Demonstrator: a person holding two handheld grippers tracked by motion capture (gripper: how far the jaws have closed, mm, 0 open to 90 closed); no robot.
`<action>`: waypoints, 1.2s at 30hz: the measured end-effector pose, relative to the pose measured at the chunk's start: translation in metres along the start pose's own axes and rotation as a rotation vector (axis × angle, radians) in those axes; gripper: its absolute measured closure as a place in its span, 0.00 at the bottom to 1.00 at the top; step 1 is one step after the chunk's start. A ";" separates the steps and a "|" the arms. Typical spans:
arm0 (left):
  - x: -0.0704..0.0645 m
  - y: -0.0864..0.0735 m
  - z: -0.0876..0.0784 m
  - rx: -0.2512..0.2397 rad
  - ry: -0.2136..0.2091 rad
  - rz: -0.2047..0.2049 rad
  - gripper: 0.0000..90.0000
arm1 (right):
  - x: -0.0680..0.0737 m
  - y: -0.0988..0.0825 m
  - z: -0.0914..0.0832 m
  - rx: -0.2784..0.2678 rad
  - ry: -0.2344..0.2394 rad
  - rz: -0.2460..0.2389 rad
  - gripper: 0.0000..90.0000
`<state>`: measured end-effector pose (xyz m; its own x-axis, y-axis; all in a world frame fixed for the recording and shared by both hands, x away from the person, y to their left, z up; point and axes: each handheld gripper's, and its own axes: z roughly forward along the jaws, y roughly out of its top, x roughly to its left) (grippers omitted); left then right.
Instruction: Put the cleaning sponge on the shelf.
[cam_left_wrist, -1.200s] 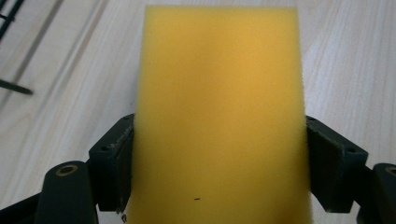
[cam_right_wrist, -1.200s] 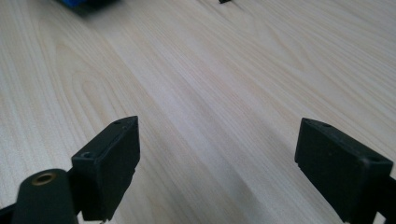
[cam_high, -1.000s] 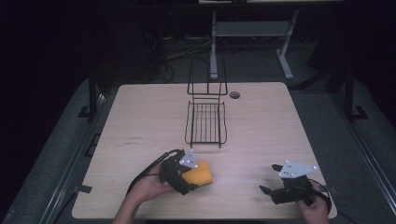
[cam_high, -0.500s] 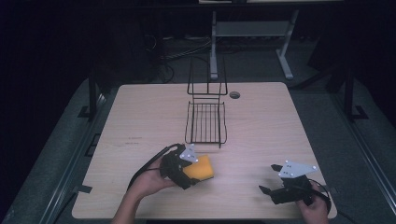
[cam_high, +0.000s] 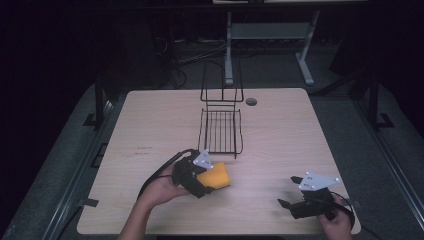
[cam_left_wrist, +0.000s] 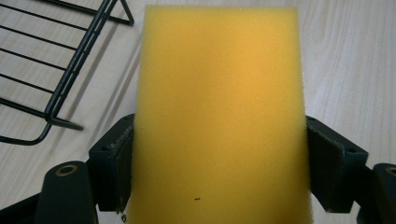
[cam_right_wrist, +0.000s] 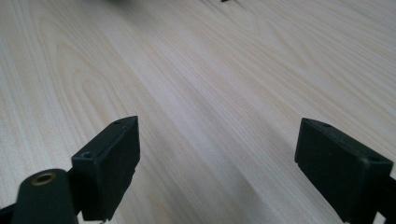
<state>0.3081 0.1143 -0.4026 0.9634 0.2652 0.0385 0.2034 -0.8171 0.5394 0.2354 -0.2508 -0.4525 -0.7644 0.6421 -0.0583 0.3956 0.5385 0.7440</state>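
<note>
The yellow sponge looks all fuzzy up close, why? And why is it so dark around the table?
Left gripper view: the sponge sits very near the camera, so it blurs; the wire rack looks sharper. High view: light falls on the table, the room behind stays dark.

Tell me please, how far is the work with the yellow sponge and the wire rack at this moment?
Done: the left gripper is shut on the yellow sponge, its jaws pressing both sides. In hand: the sponge is held near the front edge of the black wire rack, but outside it. Left, probably: putting the sponge into the rack and releasing it. The right gripper waits open above the bare table.
</note>
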 end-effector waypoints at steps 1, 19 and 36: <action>0.000 0.000 0.000 -0.004 -0.001 -0.006 0.24 | 0.000 0.000 0.000 0.001 0.000 0.002 0.15; 0.012 0.010 -0.005 0.009 0.004 0.000 0.24 | 0.000 0.000 0.001 0.006 -0.002 0.001 0.15; 0.021 0.008 -0.008 -0.015 -0.013 -0.020 0.24 | 0.001 0.001 0.002 0.012 -0.005 -0.007 0.15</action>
<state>0.3288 0.1175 -0.3905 0.9614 0.2746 0.0166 0.2201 -0.8041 0.5523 0.2365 -0.2484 -0.4530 -0.7644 0.6413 -0.0666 0.3965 0.5490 0.7358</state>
